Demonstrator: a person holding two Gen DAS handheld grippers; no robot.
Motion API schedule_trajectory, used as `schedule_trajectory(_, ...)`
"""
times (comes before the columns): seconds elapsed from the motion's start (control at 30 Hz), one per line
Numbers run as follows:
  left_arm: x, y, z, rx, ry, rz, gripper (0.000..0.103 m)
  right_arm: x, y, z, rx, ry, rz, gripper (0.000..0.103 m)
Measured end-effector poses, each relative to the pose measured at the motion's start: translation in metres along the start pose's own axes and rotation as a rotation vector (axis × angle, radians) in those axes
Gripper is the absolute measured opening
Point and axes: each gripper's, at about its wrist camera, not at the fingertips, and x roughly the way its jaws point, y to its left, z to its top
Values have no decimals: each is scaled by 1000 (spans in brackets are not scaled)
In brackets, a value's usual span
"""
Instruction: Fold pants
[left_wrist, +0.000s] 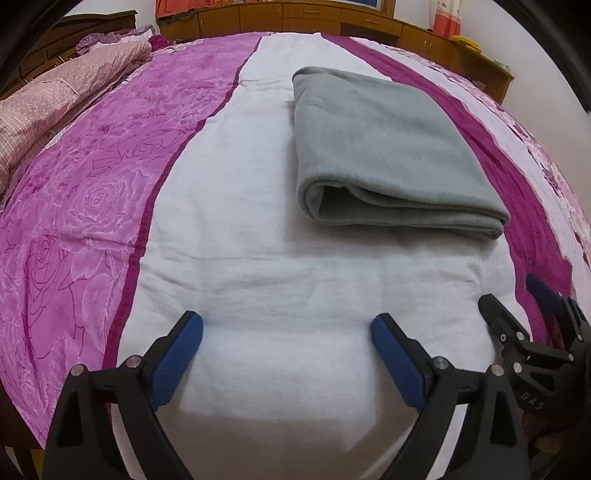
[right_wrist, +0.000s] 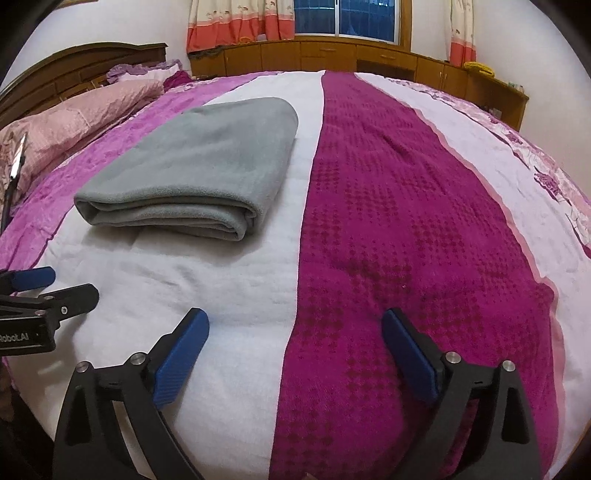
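Left wrist view shows the bed (left_wrist: 229, 258) carrying the grey pants (left_wrist: 380, 147), already folded into a thick stack on its white stripe. Folding looks finished; at most a final tidy remains. Left tongs (left_wrist: 286, 339) and right tongs (right_wrist: 295, 339) hover wide apart, empty, near the bed's front edge.

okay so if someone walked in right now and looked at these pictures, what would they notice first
The folded grey pants stand out first, lying as a neat stack on the white stripe of the bedspread, mid-bed. Next comes the bold magenta stripe running down the bed just right of them. Nearest the cameras, the left gripper and right gripper both hang open and empty over the bed's near edge.
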Motion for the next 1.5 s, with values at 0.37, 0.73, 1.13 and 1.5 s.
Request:
schedule_trajectory(0.37, 0, -2, 1, 1, 2, 6, 96, 1, 0, -1, 0, 1, -1, 93)
schedule_trajectory(0.73, 1, -6, -1, 16, -9, 31, 96, 2, -1, 2, -2, 9, -6, 93)
schedule_trajectory(1.13, 0, -5, -1, 11, -19, 31, 96, 1, 1, 1, 0, 9, -17, 93)
schedule_trajectory(1.5, 0, -6, -2, 4, -22, 29, 96, 2, 0, 1, 3, 10, -21, 93)
